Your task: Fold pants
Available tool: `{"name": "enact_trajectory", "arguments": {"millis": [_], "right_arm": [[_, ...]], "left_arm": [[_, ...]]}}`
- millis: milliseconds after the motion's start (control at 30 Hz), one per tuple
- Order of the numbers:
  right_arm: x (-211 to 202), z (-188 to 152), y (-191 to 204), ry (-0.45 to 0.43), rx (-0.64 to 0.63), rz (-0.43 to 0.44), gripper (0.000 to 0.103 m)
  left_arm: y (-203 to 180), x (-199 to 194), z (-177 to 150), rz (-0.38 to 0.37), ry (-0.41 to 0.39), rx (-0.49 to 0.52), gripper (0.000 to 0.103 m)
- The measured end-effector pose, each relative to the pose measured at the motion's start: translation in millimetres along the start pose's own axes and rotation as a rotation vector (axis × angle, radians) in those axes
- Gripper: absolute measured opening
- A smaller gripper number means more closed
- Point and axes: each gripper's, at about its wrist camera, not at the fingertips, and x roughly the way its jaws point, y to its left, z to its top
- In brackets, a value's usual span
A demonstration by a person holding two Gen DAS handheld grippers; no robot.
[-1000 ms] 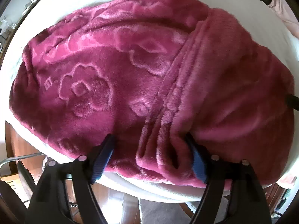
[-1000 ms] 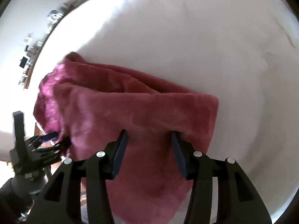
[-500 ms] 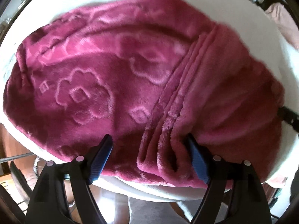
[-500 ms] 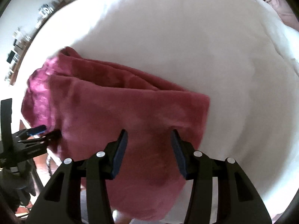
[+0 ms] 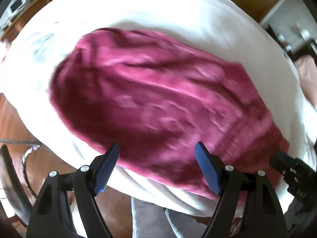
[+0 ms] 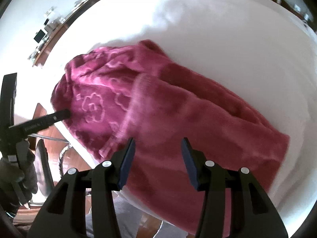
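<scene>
The magenta fleece pants point(image 5: 154, 107) lie folded in a thick bundle on the white bed; they also show in the right wrist view point(image 6: 158, 109), with an embossed flower pattern on the left part. My left gripper point(image 5: 158, 166) is open and empty, above the near edge of the bundle. My right gripper point(image 6: 157, 160) is open and empty, over the plain near-right part. The right gripper's tip shows in the left wrist view point(image 5: 287, 168) at the bundle's right end. The left gripper shows in the right wrist view point(image 6: 39, 121) at the bundle's left end.
The white bed cover point(image 6: 218, 29) spreads wide behind and right of the pants. The bed edge and wooden floor point(image 5: 15, 119) lie near left. A metal chair frame point(image 6: 45, 162) stands by the bed. A shelf with small items point(image 6: 49, 25) runs along the far wall.
Both grippers have pulled back and up from the pants. The left jaws have let go of the folded edge. The bundle now lies whole on the bed, seen from farther away.
</scene>
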Motion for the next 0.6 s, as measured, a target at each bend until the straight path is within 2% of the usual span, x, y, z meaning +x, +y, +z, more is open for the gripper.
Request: {"name": "enact_trajectory", "arguments": {"millis": [267, 333, 600], "right_arm": [[50.3, 26.9, 31.0, 0.072, 0.001, -0.028, 0.049], [62.5, 30.5, 32.7, 0.093, 0.008, -0.051, 0.049], [89.4, 37.2, 28.5, 0.143, 0.052, -0.117, 0.053]], "left_arm": [[89.9, -9.8, 27.9, 0.059, -0.035, -0.172, 0.078], [115.0, -6.7, 37.8, 0.056, -0.041, -0.215, 0.078], [167.9, 25.9, 65.9, 0.014, -0.015, -0.293, 0.079]]}}
